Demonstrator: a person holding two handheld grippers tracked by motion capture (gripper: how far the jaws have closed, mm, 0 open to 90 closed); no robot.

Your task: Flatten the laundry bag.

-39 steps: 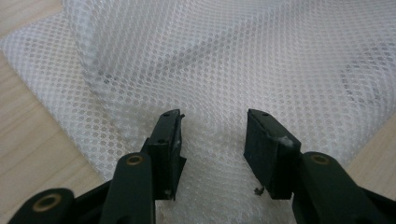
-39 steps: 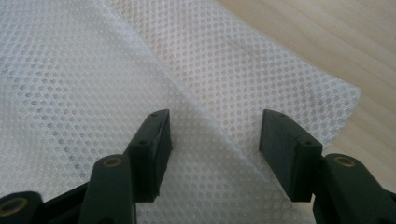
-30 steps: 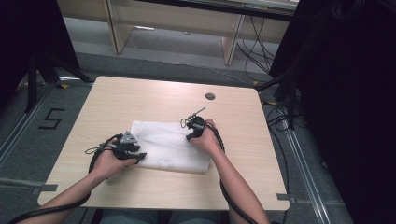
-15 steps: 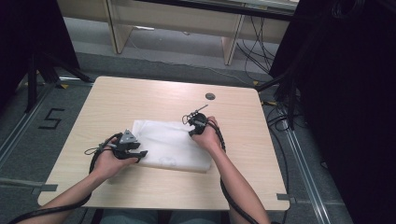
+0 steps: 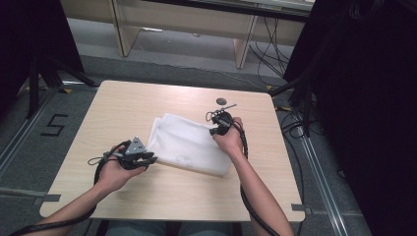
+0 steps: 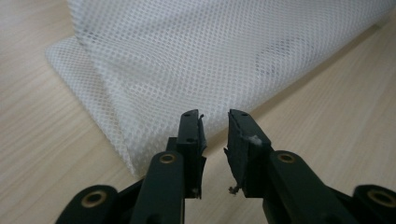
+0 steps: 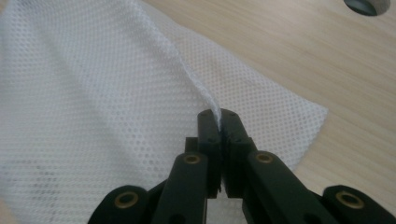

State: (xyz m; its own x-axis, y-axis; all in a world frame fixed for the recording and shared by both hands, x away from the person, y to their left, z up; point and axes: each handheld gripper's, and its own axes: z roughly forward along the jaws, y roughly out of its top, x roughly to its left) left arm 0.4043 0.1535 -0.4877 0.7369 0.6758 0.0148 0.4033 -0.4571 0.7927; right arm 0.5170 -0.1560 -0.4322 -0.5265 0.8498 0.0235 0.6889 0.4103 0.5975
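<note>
A white mesh cloth (image 5: 189,145) lies folded on the wooden table (image 5: 123,108), near its middle. My right gripper (image 5: 216,129) sits at the cloth's far right edge, shut on a raised fold of the mesh cloth (image 7: 116,102); its tips (image 7: 218,116) pinch that thin ridge. My left gripper (image 5: 150,159) rests at the cloth's near left edge. In the left gripper view the gripper (image 6: 215,122) stands open, its jaws a small gap apart, with the cloth's edge (image 6: 196,70) just beyond them and nothing between.
A small dark round disc (image 5: 221,101) lies on the table behind the right gripper, its rim (image 7: 369,5) at the top corner of the right gripper view. Cables trail from both grippers. Dark stands and a shelf frame flank the table.
The right gripper has pulled the cloth's far right edge a little toward the right and back. The left gripper has stayed by the cloth's left edge.
</note>
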